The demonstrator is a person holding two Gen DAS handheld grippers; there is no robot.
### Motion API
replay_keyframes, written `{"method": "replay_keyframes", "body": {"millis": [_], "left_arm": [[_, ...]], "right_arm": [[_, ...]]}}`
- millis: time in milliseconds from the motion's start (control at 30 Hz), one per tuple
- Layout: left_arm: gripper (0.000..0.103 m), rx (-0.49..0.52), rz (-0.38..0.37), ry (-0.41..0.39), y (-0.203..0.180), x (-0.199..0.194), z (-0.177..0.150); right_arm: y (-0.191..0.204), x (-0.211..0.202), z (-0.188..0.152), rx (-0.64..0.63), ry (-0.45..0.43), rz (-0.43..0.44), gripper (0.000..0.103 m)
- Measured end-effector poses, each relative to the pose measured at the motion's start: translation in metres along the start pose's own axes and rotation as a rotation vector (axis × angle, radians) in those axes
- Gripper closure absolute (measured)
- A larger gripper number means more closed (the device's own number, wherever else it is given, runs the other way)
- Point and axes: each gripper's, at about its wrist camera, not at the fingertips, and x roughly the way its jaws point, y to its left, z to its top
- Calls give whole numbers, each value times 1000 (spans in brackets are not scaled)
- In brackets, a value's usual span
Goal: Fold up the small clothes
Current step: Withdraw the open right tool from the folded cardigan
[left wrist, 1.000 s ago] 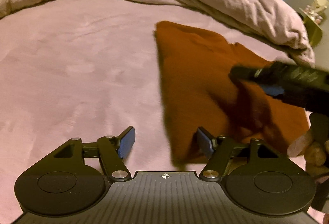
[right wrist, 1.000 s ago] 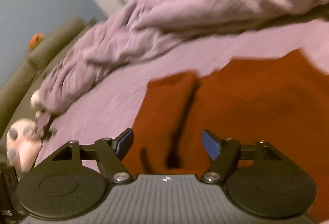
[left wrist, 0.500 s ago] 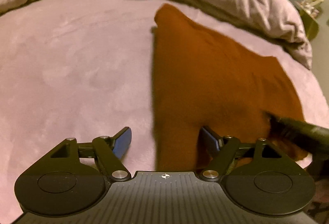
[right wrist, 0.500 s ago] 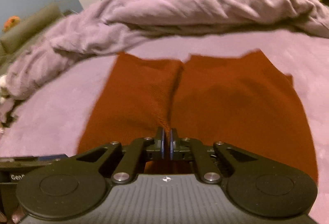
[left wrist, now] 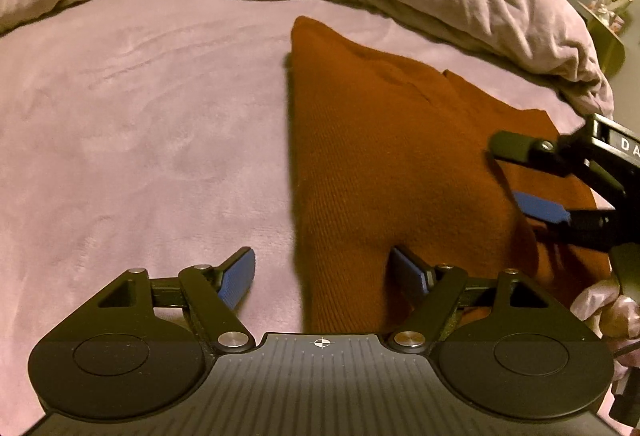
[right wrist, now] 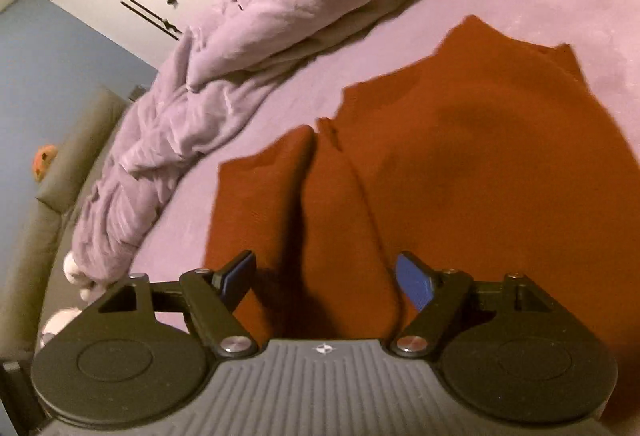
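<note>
- On the bed [left wrist: 140, 123], the orange cloth [left wrist: 380, 155] lies flat, its long side running away from you.
- Your left tool [left wrist: 322, 272] is wide open, holding nothing, right over the cloth's near left edge.
- Your right tool [right wrist: 326, 276] is opening, gripping nothing, with a raised fold between its jaws.

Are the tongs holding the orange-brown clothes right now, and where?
No. Both tongs, left and right, hold nothing. The right one is opening, pads apart. The rust-coloured garment lies loose on the bed.
</note>
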Motion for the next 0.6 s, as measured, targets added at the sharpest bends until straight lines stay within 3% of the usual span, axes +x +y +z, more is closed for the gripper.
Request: {"method": "replay_keyframes", "body": {"millis": [167,233,267,300,433,600], "left_arm": [[19,-2,-3,1,2,0,1],[18,-4,0,-4,2,1,-1],[18,-4,0,-7,1,1,-1],[18,-1,0,-10,1,1,-2],[18,13,0,-8,1,-1,-3],[17,8,-8,1,4,-1,-1]], "right_arm": [[30,20,-6,-106,60,72,27],[37,20,-6,-137,56,71,43],[42,22,-6,-160,57,52,61],[45,24,-8,-176,67,40,67],[56,26,-15,-240,105,-14,66],[52,16,-17,-291,68,-129,28]]}}
